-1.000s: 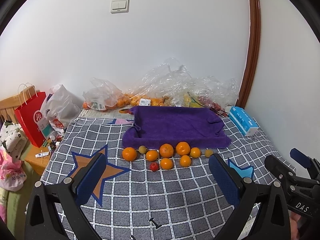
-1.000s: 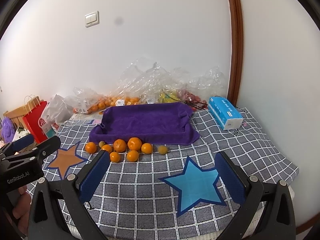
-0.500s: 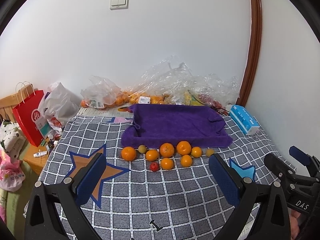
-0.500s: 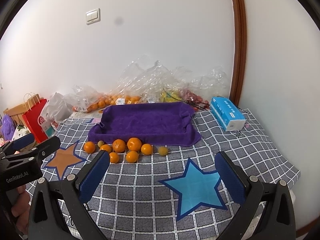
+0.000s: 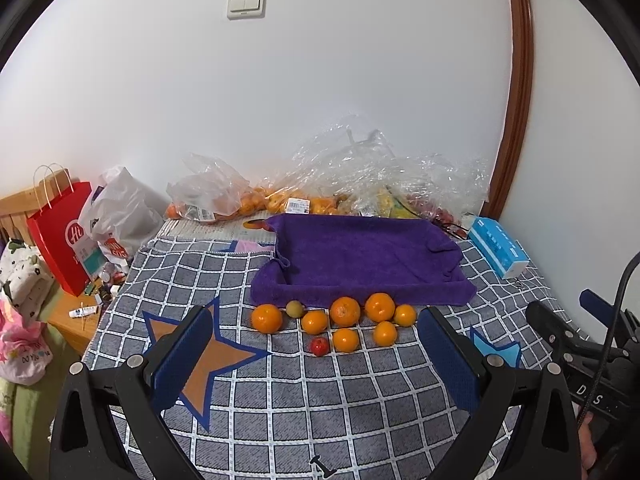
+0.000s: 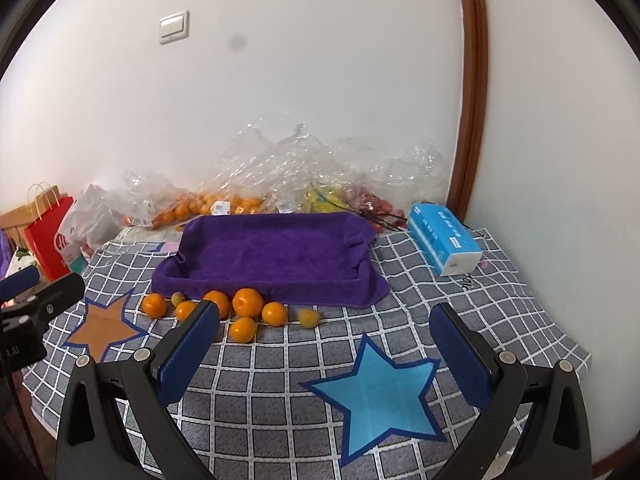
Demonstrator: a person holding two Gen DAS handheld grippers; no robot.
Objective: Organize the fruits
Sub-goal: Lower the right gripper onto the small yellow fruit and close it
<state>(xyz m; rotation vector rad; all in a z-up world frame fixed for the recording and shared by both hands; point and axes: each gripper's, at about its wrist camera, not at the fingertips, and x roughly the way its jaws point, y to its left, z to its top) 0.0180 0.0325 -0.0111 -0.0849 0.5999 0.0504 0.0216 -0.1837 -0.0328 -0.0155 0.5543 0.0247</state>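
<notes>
Several oranges (image 5: 345, 311) (image 6: 248, 302) lie in a cluster on the checked cloth, just in front of a purple towel-lined tray (image 5: 360, 256) (image 6: 272, 248). Among them sit a small red fruit (image 5: 319, 346), a small yellow-green fruit (image 5: 294, 308) and another yellowish one (image 6: 309, 317). My left gripper (image 5: 316, 356) is open above the cloth, short of the oranges, with nothing between its fingers. My right gripper (image 6: 324, 344) is open too, nearer the blue star (image 6: 380, 392), with its left finger (image 6: 188, 344) covering part of the cluster.
Clear plastic bags (image 5: 360, 184) of fruit are piled against the wall behind the tray. A blue tissue pack (image 5: 498, 246) (image 6: 444, 238) lies at the right. A red paper bag (image 5: 64, 236) and a white bag (image 5: 120, 216) stand off the left edge.
Both grippers have drifted slightly forward and up, so the fruit and tray sit a little lower in view. Nothing on the cloth has moved.
</notes>
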